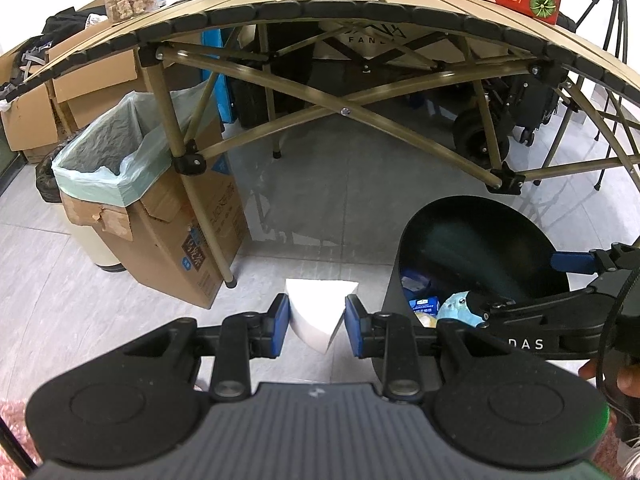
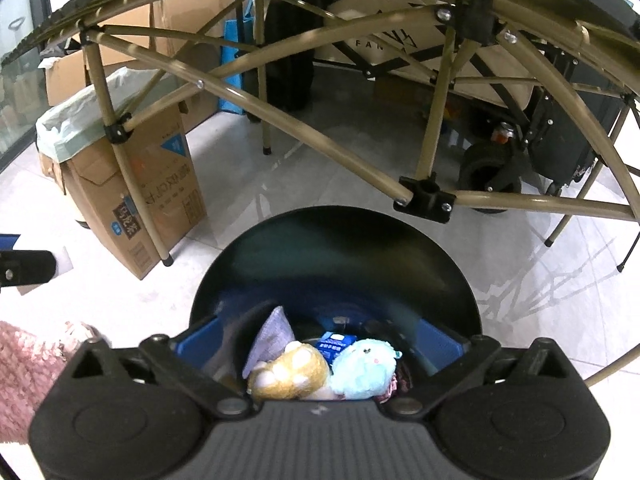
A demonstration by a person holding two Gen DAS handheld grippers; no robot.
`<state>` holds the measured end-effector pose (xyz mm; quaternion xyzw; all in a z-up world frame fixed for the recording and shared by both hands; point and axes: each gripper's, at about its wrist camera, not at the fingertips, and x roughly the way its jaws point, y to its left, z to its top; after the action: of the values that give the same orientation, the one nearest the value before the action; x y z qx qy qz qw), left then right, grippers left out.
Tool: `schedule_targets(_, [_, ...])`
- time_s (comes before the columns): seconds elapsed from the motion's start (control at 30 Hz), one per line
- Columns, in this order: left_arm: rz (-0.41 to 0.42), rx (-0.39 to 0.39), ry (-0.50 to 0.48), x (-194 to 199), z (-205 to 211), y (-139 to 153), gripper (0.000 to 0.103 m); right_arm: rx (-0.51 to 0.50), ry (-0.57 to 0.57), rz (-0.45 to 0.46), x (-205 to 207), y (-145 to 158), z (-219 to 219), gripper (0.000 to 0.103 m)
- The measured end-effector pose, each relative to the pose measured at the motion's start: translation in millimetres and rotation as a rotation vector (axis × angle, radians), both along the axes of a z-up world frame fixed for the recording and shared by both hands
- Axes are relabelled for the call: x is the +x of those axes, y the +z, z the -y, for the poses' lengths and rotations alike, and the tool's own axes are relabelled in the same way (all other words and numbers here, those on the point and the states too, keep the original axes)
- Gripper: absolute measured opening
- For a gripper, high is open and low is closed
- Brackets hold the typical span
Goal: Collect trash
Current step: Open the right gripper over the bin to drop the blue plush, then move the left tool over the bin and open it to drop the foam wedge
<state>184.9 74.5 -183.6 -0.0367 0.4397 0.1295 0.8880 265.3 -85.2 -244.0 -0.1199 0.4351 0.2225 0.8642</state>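
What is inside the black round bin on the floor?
Inside the black bin lie a tan plush toy, a light blue plush toy, a small blue carton and a pale wrapper. Anything beneath them is covered.

We see both grippers: matte black linkage arms, round caps, silver pivot screws, ribbed grey centre plate with a small white logo. Left gripper [image 1: 316,322] has blue pads [image 1: 280,322]; right gripper [image 2: 318,346] too, "DAS" printed white on its arm. Fuzzy pink sleeve [image 2: 24,372]. Black cable [image 1: 604,360].
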Motion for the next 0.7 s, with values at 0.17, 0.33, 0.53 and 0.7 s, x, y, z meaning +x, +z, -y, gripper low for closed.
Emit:
schedule_targets(0.17, [-0.001, 0.0, -0.007, 1, 4, 0, 0.03, -0.013, -0.025, -0.009, 1, 3, 5, 0.103])
schedule_targets(0.33, [-0.003, -0.003, -0.014, 3, 6, 0, 0.03, -0.023, -0.056, -0.007, 2, 13, 14, 0.103])
schedule_targets(0.53, [-0.004, 0.004, -0.042, 8, 17, -1, 0.03, -0.027, -0.101, 0.01, 2, 29, 34, 0.103])
schedule_targets(0.7, [-0.001, 0.013, -0.058, 14, 26, -1, 0.03, -0.028, -0.156, 0.029, 4, 45, 56, 0.103])
